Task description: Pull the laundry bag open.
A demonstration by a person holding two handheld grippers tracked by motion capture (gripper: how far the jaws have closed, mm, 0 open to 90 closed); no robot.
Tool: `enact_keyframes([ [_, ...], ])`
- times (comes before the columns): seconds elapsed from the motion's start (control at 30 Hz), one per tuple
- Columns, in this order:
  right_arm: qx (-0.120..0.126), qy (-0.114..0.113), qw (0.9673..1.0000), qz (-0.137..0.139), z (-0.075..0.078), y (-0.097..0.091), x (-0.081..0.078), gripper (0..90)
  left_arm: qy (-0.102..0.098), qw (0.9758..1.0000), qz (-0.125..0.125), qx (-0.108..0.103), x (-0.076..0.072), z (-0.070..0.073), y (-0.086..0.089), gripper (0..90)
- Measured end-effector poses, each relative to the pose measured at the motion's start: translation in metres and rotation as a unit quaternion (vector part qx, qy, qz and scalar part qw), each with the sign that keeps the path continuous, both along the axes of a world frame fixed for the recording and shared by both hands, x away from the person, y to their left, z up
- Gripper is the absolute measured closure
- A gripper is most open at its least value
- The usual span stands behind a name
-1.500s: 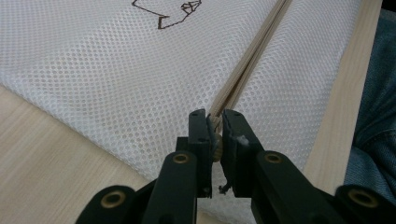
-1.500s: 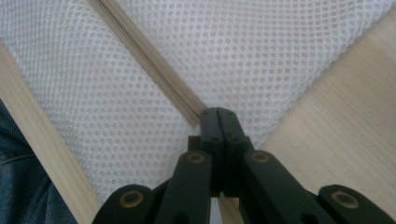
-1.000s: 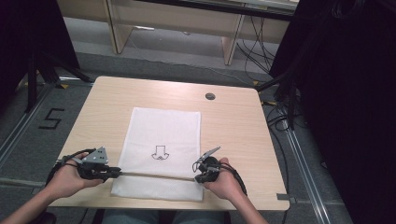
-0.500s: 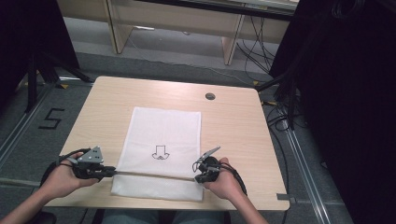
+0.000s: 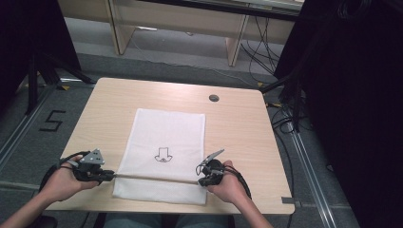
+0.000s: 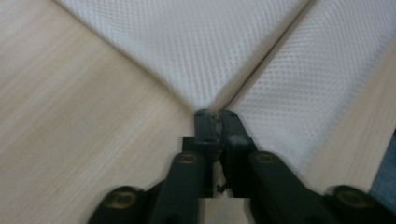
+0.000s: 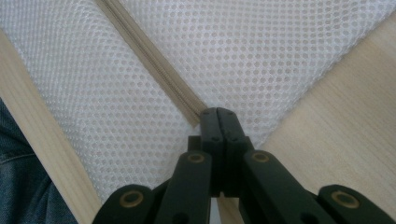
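Note:
A white mesh bag (image 5: 166,128) lies flat on the wooden table (image 5: 237,133), with a small black drawing (image 5: 163,155) on it. A beige zipper (image 5: 157,178) runs across the bag near its front edge. My left gripper (image 5: 110,176) is shut on the zipper's left end at the bag's edge (image 6: 215,113). My right gripper (image 5: 201,181) is shut on the zipper's right end (image 7: 218,112). The zipper (image 7: 149,65) stretches straight between them. The mesh (image 6: 187,42) spreads away from the left jaws on both sides of the zipper line (image 6: 266,53).
A round cable hole (image 5: 214,98) sits in the table's far right part. A floor mark "5" (image 5: 52,121) lies to the left. Black curtains (image 5: 351,95) stand at the right, and cables (image 5: 285,118) trail beside the table. Denim shows under the table's near edge (image 7: 18,177).
My left gripper has slid a little to the left, toward the bag's left edge. The right gripper has stayed where it was.

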State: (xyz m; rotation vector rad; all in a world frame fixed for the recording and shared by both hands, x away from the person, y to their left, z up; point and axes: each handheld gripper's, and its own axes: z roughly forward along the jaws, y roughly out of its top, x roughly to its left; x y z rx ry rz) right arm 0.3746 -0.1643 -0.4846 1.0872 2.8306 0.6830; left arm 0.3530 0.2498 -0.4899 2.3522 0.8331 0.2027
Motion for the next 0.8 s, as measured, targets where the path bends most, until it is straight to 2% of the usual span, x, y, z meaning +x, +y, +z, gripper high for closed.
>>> enact_keyframes([
  [0.03, 0.0, 0.0, 1.0, 0.0, 0.0, 0.0001, 0.0, 90.0, 0.0, 1.0, 0.003, 0.002, 0.0011, -0.0005, 0.0008, 87.3],
  [0.1, 0.0, -0.003, 1.0, 0.006, -0.0002, -0.0001, 0.0008, 90.0, -0.011, 0.9999, -0.009, 0.008, 0.0011, -0.0005, -0.0006, 87.3],
  [0.2, -0.002, 0.002, 1.0, -0.001, 0.0005, 0.0004, 0.0002, 90.0, -0.01, 0.9998, -0.005, 0.017, 0.0011, 0.0002, -0.0036, 87.3],
  [0.3, -0.002, 0.001, 1.0, 0.001, 0.0004, 0.0005, -0.0001, 90.0, -0.013, 0.9999, -0.004, 0.009, 0.0021, -0.0008, -0.0019, 87.3],
  [0.33, -0.002, 0.002, 1.0, -0.001, 0.0004, 0.0004, 0.0, 90.0, -0.006, 1.0, 0.001, 0.002, 0.0019, -0.0016, -0.0018, 87.3],
  [0.4, -0.002, 0.002, 1.0, -0.002, 0.0004, 0.0004, 0.0001, 90.0, -0.015, 0.9998, 0.007, 0.006, 0.0026, -0.0005, -0.0013, 87.1],
  [0.5, -0.002, 0.0, 1.0, -0.001, 0.0003, 0.0006, -0.0002, 90.0, -0.02, 0.9996, 0.012, -0.014, 0.0037, -0.0008, 0.0003, 86.5],
  [0.53, -0.001, -0.003, 1.0, -0.001, 0.0, 0.0004, -0.0003, 90.0, -0.028, 0.9994, 0.016, -0.016, 0.0039, -0.0011, 0.0009, 85.8],
  [0.57, 0.0, -0.004, 1.0, -0.001, -0.0003, 0.0004, -0.0009, 90.0, -0.037, 0.9991, 0.016, -0.016, 0.0043, 0.0, 0.0017, 83.2],
  [0.63, 0.004, -0.008, 1.0, -0.004, -0.0007, -0.0006, -0.0021, 90.0, -0.045, 0.9981, 0.027, -0.034, 0.0032, 0.0017, 0.0011, 75.7],
  [0.77, 0.015, -0.007, 0.9998, -0.007, -0.0013, -0.0031, -0.0025, 89.9, -0.074, 0.9944, 0.042, -0.063, 0.004, 0.0059, -0.0017, 63.0],
  [0.8, 0.015, -0.006, 0.9998, -0.007, -0.0011, -0.0029, -0.0029, 89.6, -0.074, 0.9919, 0.053, -0.089, 0.0037, 0.0057, -0.0045, 59.6],
])
